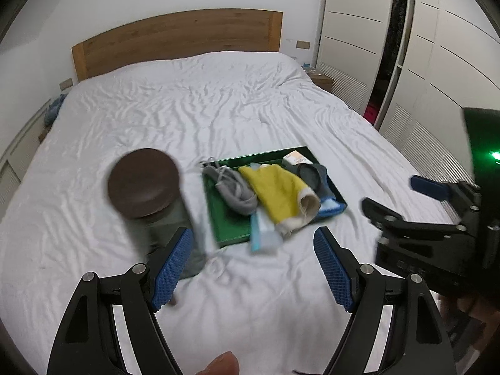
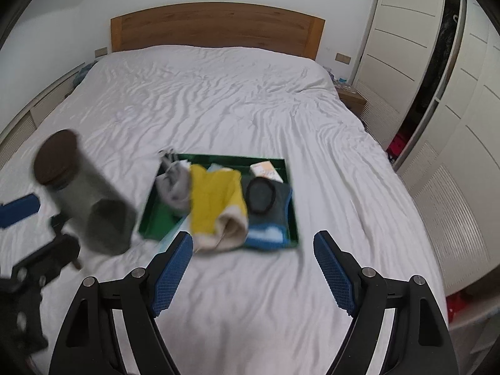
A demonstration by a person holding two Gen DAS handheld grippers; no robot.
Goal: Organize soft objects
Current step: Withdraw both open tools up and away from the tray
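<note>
White rumpled bed [image 2: 237, 100] fills both views under a wooden headboard [image 2: 215, 31]. Right hand-held gripper [image 2: 253, 265] stands wide and empty, pointing down at the bedsheet; straight ahead of it, near, lies the green tray [image 2: 150, 218] heaped with soft things: a yellow sock [image 2: 215, 200] dead ahead, grey cloth [image 2: 175, 187] ahead-left, a blue-edged one [image 2: 268, 212] ahead-right. The sock's long axis runs toward the jaws, cuff nearest. Left hand-held gripper [image 1: 253, 265] is likewise wide and empty; the tray sits ahead of it too, slightly right, and a brown-lidded jar [image 1: 150, 193] stands ahead-left. The right hand looks better lined up, I judge.
</note>
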